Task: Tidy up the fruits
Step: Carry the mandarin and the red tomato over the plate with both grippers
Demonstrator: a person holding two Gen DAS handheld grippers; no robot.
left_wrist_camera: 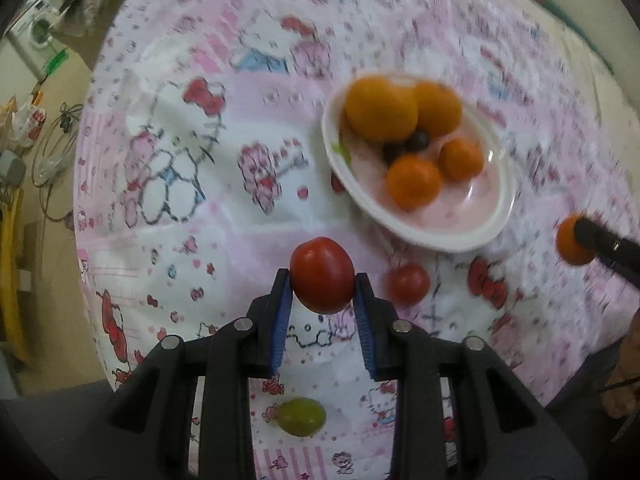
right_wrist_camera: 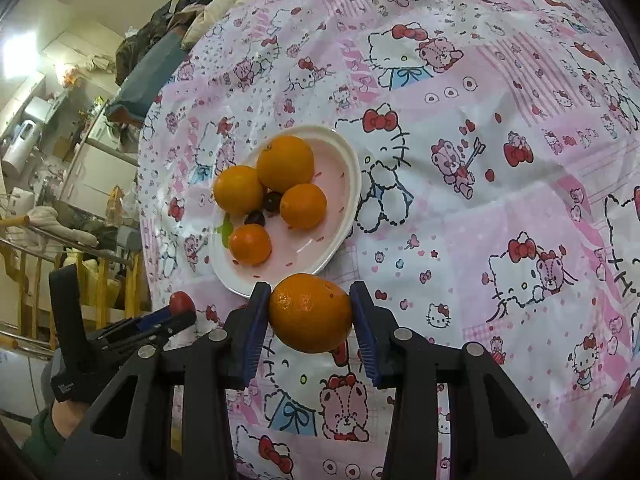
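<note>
Beside the white plate [right_wrist_camera: 344,200]
The left gripper [left_wrist_camera: 322,280] is clamping a tomato [left_wrist_camera: 322,274]; the right gripper [right_wrist_camera: 310,312] is squeezing an orange [right_wrist_camera: 310,312]

The near half of the white plate [right_wrist_camera: 348,184] lies bare. Oranges [right_wrist_camera: 285,164] and dark grapes [right_wrist_camera: 273,201] crowd its far half.

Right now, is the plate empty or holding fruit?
Holding fruit: the plate carries four oranges and two dark berries.
</note>
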